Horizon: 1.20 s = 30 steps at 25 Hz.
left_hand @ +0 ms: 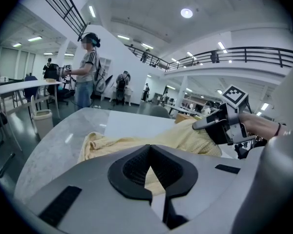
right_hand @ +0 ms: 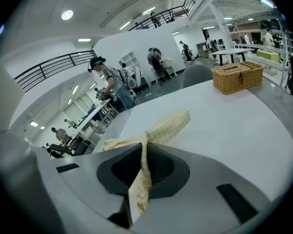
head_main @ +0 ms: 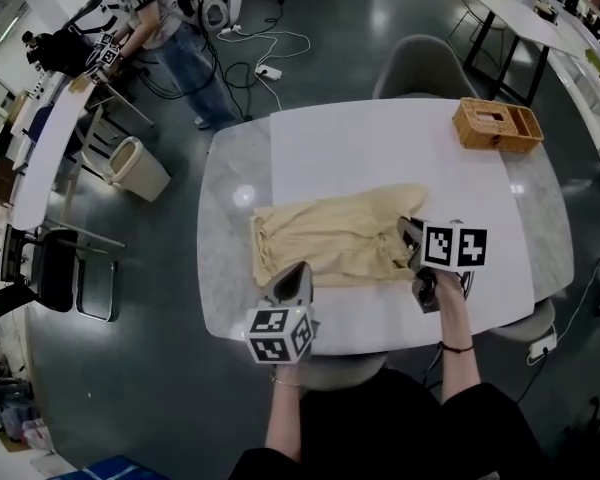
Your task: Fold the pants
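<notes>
Pale yellow pants lie crumpled across the middle of a white and marble table. My left gripper is at their near left edge; in the left gripper view its jaws meet at the tips with yellow cloth showing between them. My right gripper is at the pants' near right end, lifted a little. In the right gripper view it is shut on a fold of checked yellow cloth that runs up through the jaws. The right gripper also shows in the left gripper view.
A wicker basket stands at the table's far right corner. A grey chair is tucked in at the far side. A person stands at another table far left, with a bin nearby.
</notes>
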Motion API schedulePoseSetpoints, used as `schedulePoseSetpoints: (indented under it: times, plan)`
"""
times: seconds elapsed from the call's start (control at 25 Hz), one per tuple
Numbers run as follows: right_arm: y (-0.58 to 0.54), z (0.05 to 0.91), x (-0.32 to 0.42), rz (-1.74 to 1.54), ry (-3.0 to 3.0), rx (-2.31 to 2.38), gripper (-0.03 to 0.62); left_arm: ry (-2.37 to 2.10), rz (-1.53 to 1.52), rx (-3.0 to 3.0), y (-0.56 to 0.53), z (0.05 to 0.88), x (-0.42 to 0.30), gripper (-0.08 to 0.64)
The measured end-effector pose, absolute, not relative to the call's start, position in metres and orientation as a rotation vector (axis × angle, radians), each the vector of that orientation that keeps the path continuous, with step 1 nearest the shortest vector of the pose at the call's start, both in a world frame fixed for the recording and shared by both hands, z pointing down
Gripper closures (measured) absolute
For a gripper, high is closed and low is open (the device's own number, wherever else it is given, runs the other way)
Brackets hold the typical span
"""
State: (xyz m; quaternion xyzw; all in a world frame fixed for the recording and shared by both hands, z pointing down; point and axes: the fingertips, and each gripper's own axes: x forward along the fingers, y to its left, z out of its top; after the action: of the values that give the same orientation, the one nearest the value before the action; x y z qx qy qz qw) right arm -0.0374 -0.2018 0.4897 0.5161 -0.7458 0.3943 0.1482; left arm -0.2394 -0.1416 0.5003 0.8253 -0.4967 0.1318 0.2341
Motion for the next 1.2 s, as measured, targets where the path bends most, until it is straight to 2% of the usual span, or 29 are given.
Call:
schedulePoseSetpoints:
  times: [1.2]
  plan:
    - [-0.209,0.445,-0.172,1.062,-2.297,1.33,0.561,-1.403,0.282,2.249,-0.141,0.493,-0.322,0.546]
